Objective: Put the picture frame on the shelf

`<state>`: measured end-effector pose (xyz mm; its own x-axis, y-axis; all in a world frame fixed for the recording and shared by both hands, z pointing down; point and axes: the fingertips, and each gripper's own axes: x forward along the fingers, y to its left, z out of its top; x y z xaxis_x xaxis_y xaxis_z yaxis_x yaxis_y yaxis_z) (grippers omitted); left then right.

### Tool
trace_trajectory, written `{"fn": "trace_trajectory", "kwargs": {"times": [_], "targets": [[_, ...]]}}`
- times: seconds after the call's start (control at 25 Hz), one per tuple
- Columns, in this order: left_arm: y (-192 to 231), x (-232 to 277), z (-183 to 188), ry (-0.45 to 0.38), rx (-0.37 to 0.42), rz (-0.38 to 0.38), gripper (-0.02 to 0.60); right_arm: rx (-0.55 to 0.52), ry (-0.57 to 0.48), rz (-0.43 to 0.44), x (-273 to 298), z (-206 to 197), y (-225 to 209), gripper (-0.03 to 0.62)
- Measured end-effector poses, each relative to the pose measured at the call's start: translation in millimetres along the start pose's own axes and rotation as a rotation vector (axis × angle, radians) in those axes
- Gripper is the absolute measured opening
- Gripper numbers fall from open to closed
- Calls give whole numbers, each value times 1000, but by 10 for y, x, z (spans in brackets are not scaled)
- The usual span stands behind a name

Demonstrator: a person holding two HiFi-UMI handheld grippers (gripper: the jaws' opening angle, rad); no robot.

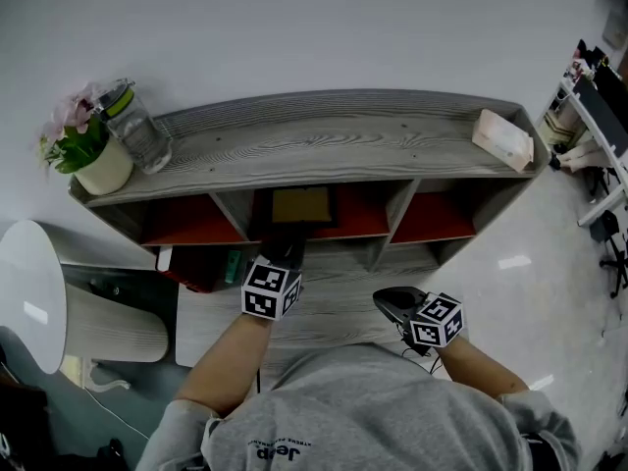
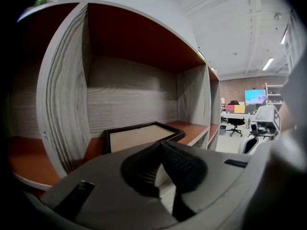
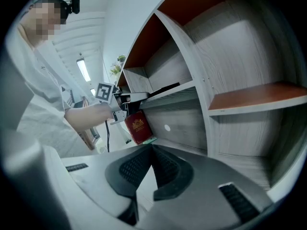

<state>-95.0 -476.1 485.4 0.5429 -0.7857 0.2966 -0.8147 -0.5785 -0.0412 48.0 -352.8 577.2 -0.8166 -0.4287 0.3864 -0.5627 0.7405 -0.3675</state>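
Note:
The picture frame (image 1: pixel 302 206), black-edged with a tan face, lies flat on the red floor of the middle compartment of the grey wooden shelf unit (image 1: pixel 324 140). My left gripper (image 1: pixel 287 251) is shut just in front of the frame's near edge. In the left gripper view the jaws meet at their tips (image 2: pixel 160 145) with nothing between them, and the frame (image 2: pixel 136 134) lies just beyond. My right gripper (image 1: pixel 388 305) hangs lower and to the right, away from the shelf, jaws together (image 3: pixel 152 148) and empty. From there the left gripper (image 3: pixel 125 102) shows at the frame's (image 3: pixel 163 88) end.
On the shelf top stand a potted plant (image 1: pixel 83 150), a glass jar (image 1: pixel 137 130) and a tissue box (image 1: pixel 503 138). A red book (image 1: pixel 201 268) sits in the lower left compartment. A white round table (image 1: pixel 29 292) stands at the left, office desks at the right.

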Motion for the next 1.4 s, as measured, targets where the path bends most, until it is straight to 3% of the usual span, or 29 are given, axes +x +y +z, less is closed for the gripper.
{"fn": "trace_trajectory", "kwargs": {"times": [0.68, 1.08, 1.4], "targets": [[13, 34, 7, 49, -31, 5, 14, -4, -12, 15, 16, 32, 6, 18], [-37, -99, -22, -14, -51, 55, 9, -33, -40, 47, -151, 130, 7, 18], [-413, -555, -59, -129, -165, 45, 9, -62, -89, 93, -406, 314, -105, 18]]}}
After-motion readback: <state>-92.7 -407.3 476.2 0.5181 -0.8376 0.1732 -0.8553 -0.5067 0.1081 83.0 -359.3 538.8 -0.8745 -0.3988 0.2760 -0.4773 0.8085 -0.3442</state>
